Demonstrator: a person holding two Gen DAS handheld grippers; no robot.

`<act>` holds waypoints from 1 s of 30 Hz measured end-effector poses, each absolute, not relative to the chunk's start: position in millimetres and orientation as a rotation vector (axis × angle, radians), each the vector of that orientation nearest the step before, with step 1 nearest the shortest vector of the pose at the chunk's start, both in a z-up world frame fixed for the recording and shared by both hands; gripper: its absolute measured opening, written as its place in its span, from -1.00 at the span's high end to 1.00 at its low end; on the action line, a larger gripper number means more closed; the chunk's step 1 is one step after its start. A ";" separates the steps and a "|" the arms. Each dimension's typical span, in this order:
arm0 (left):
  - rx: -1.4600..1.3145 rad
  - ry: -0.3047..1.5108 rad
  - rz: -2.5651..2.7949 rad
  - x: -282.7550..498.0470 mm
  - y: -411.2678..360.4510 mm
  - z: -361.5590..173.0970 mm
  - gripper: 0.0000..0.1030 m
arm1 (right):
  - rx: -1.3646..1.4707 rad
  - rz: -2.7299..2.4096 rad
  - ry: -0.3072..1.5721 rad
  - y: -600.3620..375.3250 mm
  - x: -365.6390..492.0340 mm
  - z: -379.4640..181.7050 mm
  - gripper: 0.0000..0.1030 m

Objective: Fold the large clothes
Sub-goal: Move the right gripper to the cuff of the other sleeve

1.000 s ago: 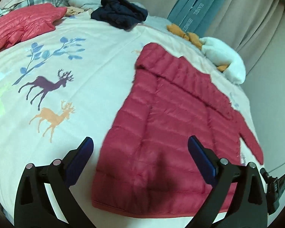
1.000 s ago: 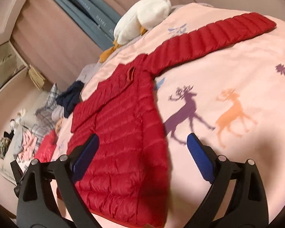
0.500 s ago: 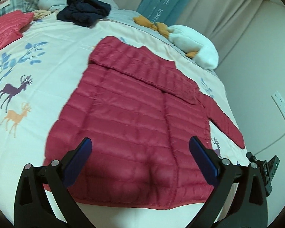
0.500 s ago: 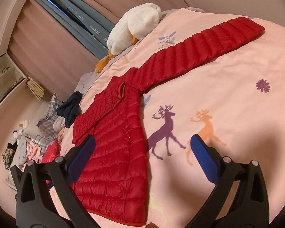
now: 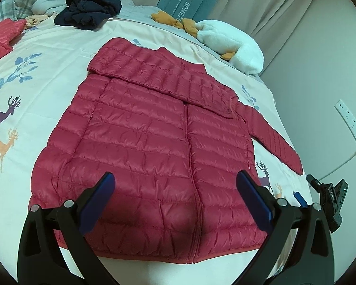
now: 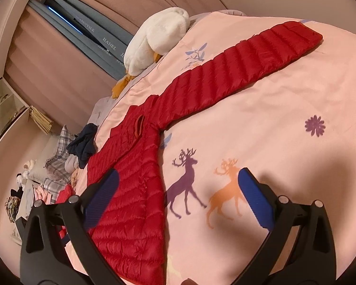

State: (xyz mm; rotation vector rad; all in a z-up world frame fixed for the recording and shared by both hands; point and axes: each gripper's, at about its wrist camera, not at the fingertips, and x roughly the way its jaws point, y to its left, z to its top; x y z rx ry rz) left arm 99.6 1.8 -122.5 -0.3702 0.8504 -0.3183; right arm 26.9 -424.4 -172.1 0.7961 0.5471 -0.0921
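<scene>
- Lying flat on the bed (image 5: 59, 54), front up and zipped closed, is a red quilted puffer jacket (image 5: 154, 142); its hem is nearest the left wrist camera and its collar end points toward the curtains.
- One sleeve is folded across the chest just below the collar, the other sleeve (image 6: 244, 71) stretches straight out over the sheet, well away from the body.
- Left hand-held gripper (image 5: 178, 197) hovers over the jacket's hem with its blue-padded jaws spread wide and nothing between them.
- Right hand-held gripper (image 6: 178, 194) is likewise wide open and empty, above the jacket's side edge and the printed deer beside it.
- Bed sheet is pale, printed with purple and orange deer, blue leaves and a purple flower.
- White plush duck (image 5: 232, 40) with orange feet lies at the bed's far edge, near the curtains (image 5: 261, 0).
- Crumpled dark navy garment (image 5: 87, 11) sits beyond the jacket's collar; another red quilted garment (image 5: 0, 38) lies at the far left, with plaid fabric behind it.
- White power strip (image 5: 350, 125) hangs on the wall to the right.
</scene>
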 end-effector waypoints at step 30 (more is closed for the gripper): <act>-0.421 0.895 -0.296 125.3 -8.9 -132.9 -0.97 | 0.945 -0.266 0.540 -511.1 43.0 -203.5 -0.96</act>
